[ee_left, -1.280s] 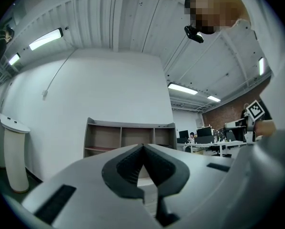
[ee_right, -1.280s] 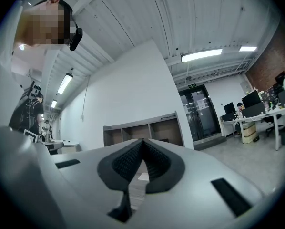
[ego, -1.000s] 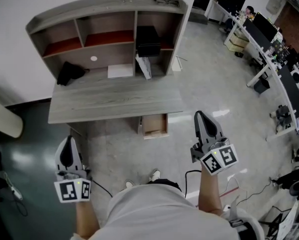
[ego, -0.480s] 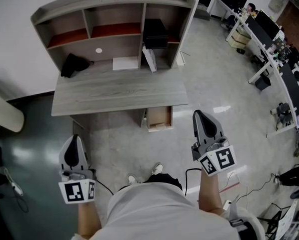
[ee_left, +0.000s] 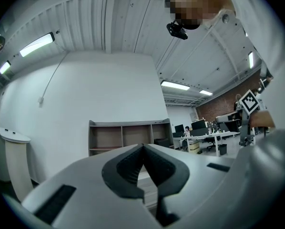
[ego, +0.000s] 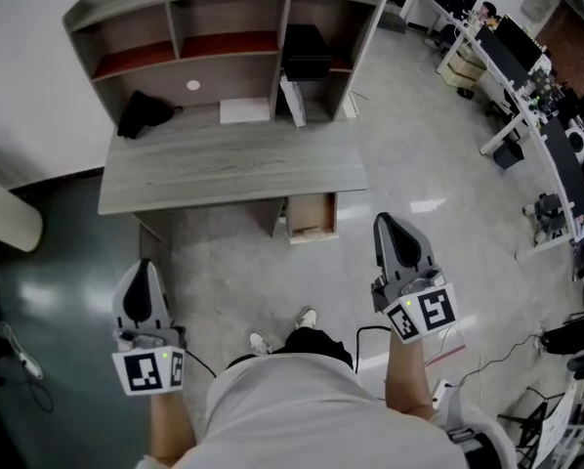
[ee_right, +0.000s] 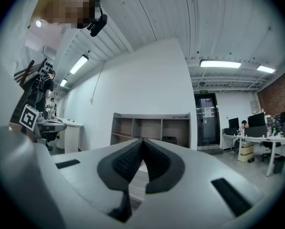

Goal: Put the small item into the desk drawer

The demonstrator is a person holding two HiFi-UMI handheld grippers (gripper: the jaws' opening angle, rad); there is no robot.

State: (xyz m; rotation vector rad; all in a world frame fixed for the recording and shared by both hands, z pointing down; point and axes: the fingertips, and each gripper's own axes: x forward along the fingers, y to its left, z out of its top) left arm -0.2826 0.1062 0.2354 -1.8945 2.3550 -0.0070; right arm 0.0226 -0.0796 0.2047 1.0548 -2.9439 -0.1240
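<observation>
In front of me the desk drawer (ego: 312,216) stands pulled out from under the right front edge of the grey wooden desk (ego: 224,174), its pale brown inside showing from above. On the desk top, well apart from it, lie a small black crumpled thing (ego: 144,113) at rear left and a flat white piece (ego: 245,111) mid-rear.

Left gripper (ego: 144,265), right gripper (ego: 384,221) — fingers (ee_left: 126,166) closed, empty, held level.
</observation>
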